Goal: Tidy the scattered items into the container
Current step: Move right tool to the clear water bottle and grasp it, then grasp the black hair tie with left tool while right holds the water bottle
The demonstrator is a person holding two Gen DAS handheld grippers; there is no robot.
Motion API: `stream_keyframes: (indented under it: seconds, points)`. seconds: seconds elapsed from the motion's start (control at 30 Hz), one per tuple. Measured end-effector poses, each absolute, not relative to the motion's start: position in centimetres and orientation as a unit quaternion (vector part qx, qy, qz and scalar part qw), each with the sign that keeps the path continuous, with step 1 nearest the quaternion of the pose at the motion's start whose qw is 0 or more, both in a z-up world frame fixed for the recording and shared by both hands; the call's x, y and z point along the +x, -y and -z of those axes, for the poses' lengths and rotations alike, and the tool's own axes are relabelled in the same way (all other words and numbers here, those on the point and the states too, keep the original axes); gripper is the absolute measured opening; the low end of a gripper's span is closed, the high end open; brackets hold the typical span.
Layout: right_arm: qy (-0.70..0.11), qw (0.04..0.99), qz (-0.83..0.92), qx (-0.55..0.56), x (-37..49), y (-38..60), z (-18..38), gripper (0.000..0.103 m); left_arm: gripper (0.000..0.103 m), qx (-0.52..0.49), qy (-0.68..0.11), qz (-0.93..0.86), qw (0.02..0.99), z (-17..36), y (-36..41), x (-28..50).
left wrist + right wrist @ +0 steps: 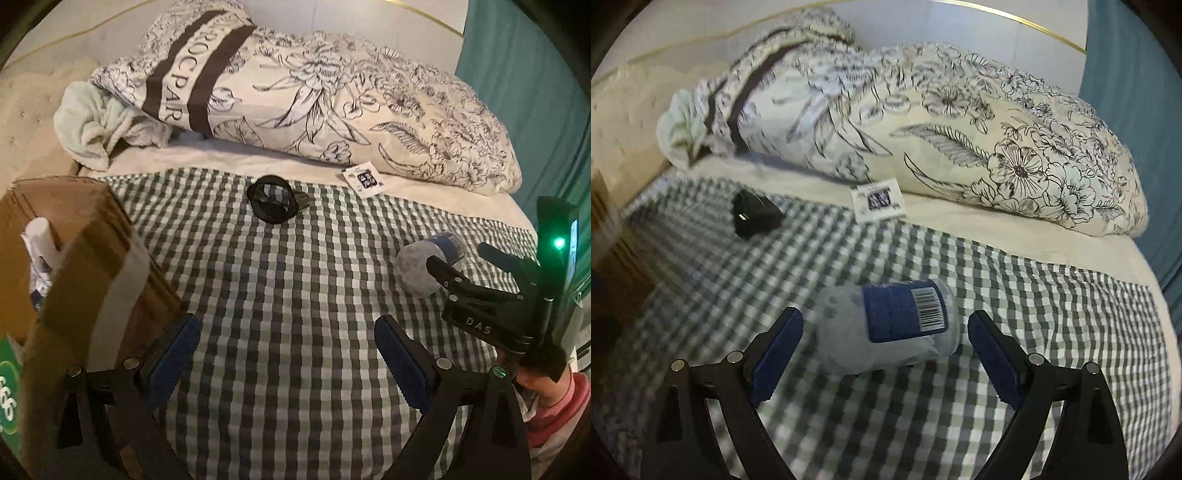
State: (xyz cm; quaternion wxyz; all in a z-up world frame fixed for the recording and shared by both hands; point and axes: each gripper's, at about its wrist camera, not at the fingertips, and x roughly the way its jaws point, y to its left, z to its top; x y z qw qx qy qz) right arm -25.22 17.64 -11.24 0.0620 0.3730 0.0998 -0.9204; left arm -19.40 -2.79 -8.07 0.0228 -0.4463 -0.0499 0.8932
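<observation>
A cardboard box (92, 236) stands at the left on the checked cloth, with a white tube (42, 236) and other items inside. A black round object (272, 199) lies mid-bed; it also shows in the right wrist view (753, 214). A clear jar with a blue label (894, 325) lies on its side between the open fingers of my right gripper (886, 354), untouched. In the left wrist view the jar (424, 266) sits at the right, by the right gripper's body (491, 295). My left gripper (288, 358) is open and empty beside the box.
A floral pillow (351, 110) and a pale green towel (92, 129) lie at the bed's head. A small white card with a code (364, 181) rests by the pillow. A teal curtain (535, 92) hangs at the right. A green packet (9, 387) sits at the box's near corner.
</observation>
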Motion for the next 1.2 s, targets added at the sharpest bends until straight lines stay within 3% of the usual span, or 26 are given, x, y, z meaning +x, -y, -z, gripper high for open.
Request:
stream_keyframes:
  seconds: [0.17, 0.33, 0.63, 0.97, 1.2]
  points:
    - [-0.078, 0.066, 0.924, 0.368, -26.2, -18.3, 12.0, 0.093, 0.097, -0.459, 0.048, -0.887, 0.019, 9.6, 2.9, -19.9]
    - [-0.117, 0.062, 0.918, 0.374, -27.3, -17.2, 13.3, 0.095, 0.097, -0.478, 0.050, -0.877, 0.014, 11.2, 2.9, -20.2]
    - [-0.058, 0.042, 0.938, 0.338, -24.8, -17.3, 14.2, 0.094, 0.097, -0.469, 0.051, -0.882, -0.005, 11.5, 2.7, -21.7]
    - [-0.057, 0.028, 0.940, 0.335, -24.4, -17.0, 15.1, 0.094, 0.097, -0.456, 0.121, -0.880, -0.053, 12.5, 3.5, -31.3]
    - [-0.077, 0.013, 0.933, 0.352, -24.9, -16.2, 16.1, 0.094, 0.098, -0.466, 0.125, -0.871, -0.091, 14.2, 3.5, -37.8]
